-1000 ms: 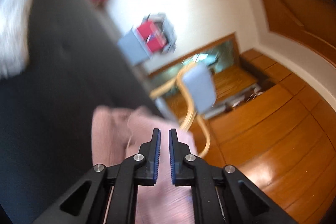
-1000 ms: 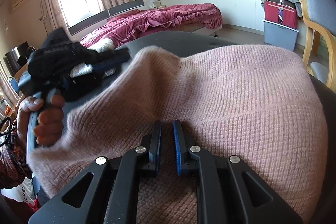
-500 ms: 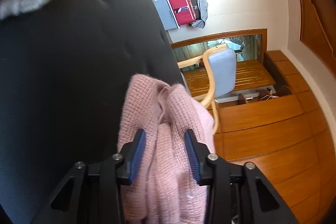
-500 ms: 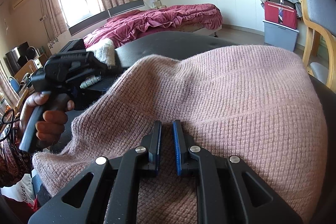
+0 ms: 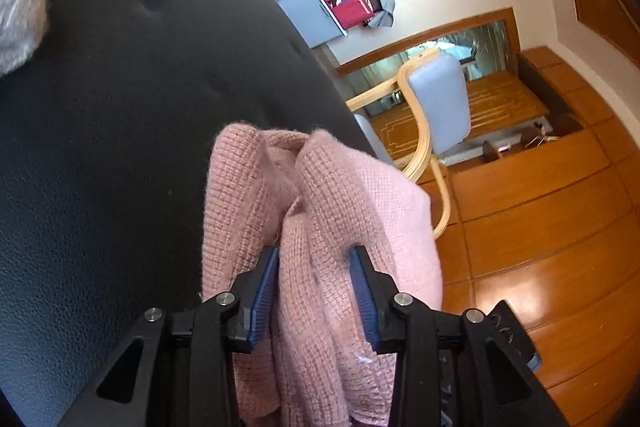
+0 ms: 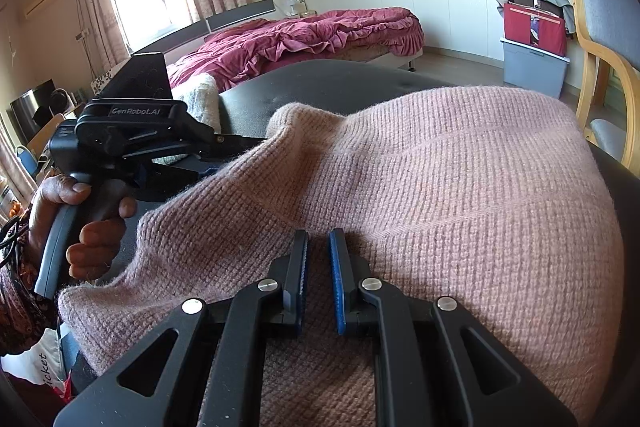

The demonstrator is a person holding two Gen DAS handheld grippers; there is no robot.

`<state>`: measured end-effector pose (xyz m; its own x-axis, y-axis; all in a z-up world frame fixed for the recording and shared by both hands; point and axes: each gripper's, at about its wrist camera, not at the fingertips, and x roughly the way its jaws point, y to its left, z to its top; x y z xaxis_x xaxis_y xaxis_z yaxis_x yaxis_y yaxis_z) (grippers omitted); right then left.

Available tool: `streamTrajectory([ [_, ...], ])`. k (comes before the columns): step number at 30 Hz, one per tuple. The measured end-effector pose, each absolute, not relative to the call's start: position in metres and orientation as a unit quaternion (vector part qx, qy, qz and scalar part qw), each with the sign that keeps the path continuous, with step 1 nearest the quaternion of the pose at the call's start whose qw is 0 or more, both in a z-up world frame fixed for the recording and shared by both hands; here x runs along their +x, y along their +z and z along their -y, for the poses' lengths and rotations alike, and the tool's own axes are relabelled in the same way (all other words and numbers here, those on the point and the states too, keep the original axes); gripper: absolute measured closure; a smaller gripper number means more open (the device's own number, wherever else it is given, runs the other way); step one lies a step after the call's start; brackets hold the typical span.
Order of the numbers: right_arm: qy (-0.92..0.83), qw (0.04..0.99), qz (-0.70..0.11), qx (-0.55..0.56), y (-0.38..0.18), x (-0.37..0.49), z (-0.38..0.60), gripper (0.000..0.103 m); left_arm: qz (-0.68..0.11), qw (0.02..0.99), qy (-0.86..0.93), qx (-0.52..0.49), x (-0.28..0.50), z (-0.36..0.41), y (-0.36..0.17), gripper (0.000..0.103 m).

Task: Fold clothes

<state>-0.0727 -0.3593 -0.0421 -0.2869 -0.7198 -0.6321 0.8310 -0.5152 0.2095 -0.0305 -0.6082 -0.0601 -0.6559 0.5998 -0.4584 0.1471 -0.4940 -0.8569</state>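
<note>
Pink knitted sweater (image 6: 460, 187) lies over black padded worktop (image 5: 120, 107), spilling past its edge. Left hand-held gripper (image 5: 314, 291) closing around bunched fold, pads not yet pressing. Right hand-held gripper (image 6: 318, 267) nearly pressed together, pinning knit; whether it pinches, unclear. Step: gathering fold. Next likely needs firm pinch, then carry across.

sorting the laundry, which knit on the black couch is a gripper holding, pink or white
The pink sweater: the right gripper pinches it, while the white knit lies untouched farther back.
</note>
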Motion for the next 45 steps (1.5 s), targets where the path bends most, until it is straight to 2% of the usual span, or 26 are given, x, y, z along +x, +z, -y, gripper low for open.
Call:
streamTrajectory([
  [3,-0.798,0.486,-0.080,0.347,-0.042,-0.073,0.359,0.091,0.533,0.199,0.727,-0.385,-0.047,0.606,-0.070,0.067],
  [10,-0.802,0.479,-0.073,0.349,-0.042,-0.075,0.358,0.091,0.550,0.184,0.722,-0.376,-0.075,0.587,-0.066,0.068],
  [11,-0.802,0.479,-0.072,0.350,-0.042,-0.075,0.357,0.090,0.552,0.184,0.726,-0.365,-0.073,0.588,-0.066,0.070],
  [13,-0.802,0.479,-0.069,0.350,-0.042,-0.076,0.357,0.090,0.541,0.186,0.747,-0.338,-0.063,0.594,-0.064,0.083],
  [16,-0.802,0.479,-0.069,0.350,-0.044,-0.076,0.356,0.090,0.474,0.189,0.799,-0.318,-0.062,0.583,-0.043,0.089],
  [21,-0.802,0.480,-0.067,0.349,-0.045,-0.076,0.354,0.090,0.421,0.170,0.843,-0.287,-0.048,0.577,-0.024,0.092],
  [26,-0.801,0.482,-0.066,0.348,-0.044,-0.074,0.352,0.090,0.262,0.145,0.927,-0.227,-0.012,0.553,0.007,0.093],
  [29,-0.800,0.484,-0.065,0.348,-0.044,-0.075,0.351,0.090,0.200,0.094,0.943,-0.248,-0.013,0.547,0.007,0.093],
  [30,-0.800,0.484,-0.066,0.349,-0.044,-0.075,0.351,0.090,0.204,0.057,0.940,-0.266,-0.016,0.555,0.002,0.093],
  [31,-0.800,0.484,-0.067,0.349,-0.044,-0.075,0.351,0.090,0.235,0.019,0.932,-0.277,-0.018,0.571,-0.006,0.098],
  [33,-0.800,0.483,-0.068,0.349,-0.044,-0.074,0.351,0.090,0.321,-0.028,0.905,-0.278,-0.017,0.609,-0.019,0.100],
  [37,-0.800,0.482,-0.069,0.350,-0.044,-0.074,0.351,0.090,0.438,-0.033,0.859,-0.265,-0.001,0.656,-0.036,0.096],
  [41,-0.800,0.482,-0.071,0.350,-0.043,-0.074,0.352,0.090,0.415,0.010,0.873,-0.258,0.013,0.636,-0.025,0.093],
  [44,-0.801,0.480,-0.075,0.350,-0.043,-0.073,0.354,0.090,0.360,0.098,0.890,-0.264,0.009,0.587,-0.001,0.089],
  [45,-0.801,0.479,-0.077,0.350,-0.043,-0.073,0.354,0.090,0.342,0.125,0.893,-0.266,0.007,0.571,0.007,0.085],
])
